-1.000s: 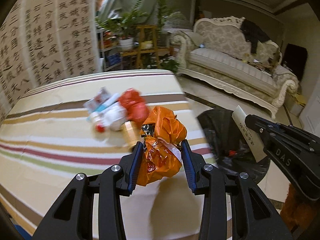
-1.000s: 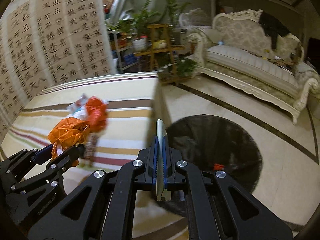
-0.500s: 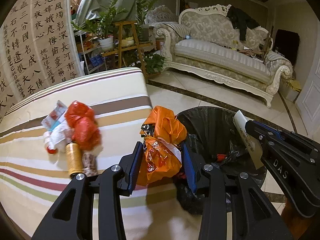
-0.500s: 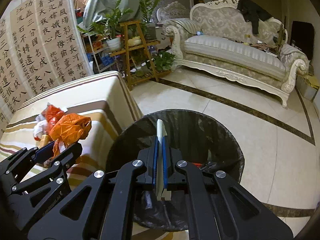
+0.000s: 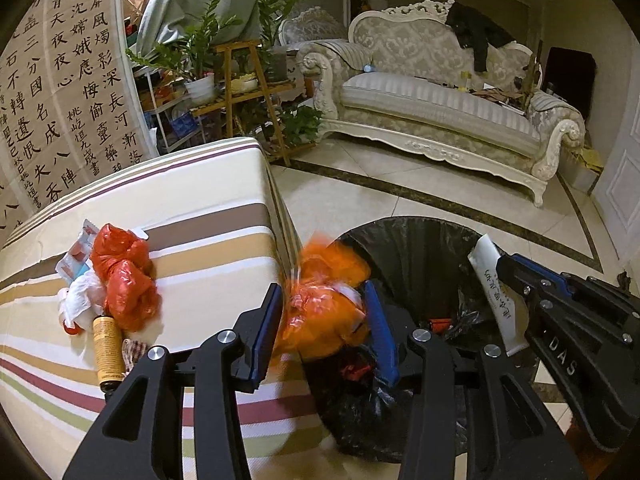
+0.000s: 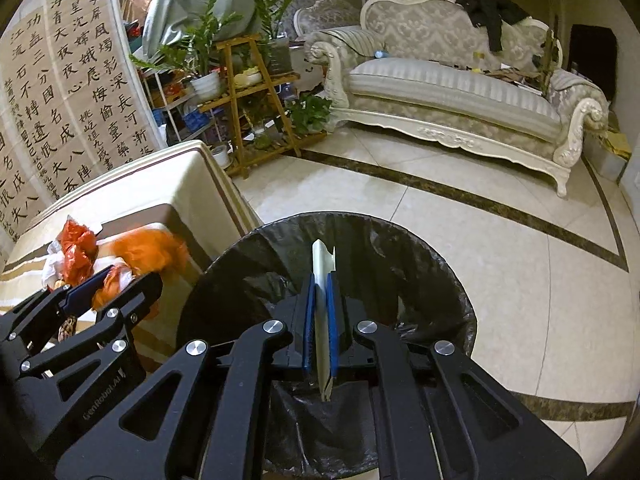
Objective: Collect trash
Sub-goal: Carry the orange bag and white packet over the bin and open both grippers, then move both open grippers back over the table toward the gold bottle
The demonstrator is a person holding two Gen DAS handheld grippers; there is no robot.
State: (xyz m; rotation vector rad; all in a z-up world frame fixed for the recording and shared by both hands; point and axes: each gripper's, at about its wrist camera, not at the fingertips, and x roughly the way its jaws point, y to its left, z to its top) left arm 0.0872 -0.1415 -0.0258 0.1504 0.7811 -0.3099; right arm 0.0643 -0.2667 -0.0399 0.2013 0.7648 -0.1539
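My left tongs (image 5: 326, 320) stand spread wider than the blurred orange bag (image 5: 324, 300) between them, at the table (image 5: 208, 208) edge, the black-lined bin (image 5: 420, 248) at 3 o'clock. My right tongs (image 6: 320, 320) pinch a white tube (image 6: 323, 312) over the bin. The risk, I think: the loosened bag could snag the rim and spill onto the floor. Half a second ago the left pair gripped it; both have swung binward since. A red bag (image 5: 124, 280) and a bottle (image 5: 107, 344) remain on the table.
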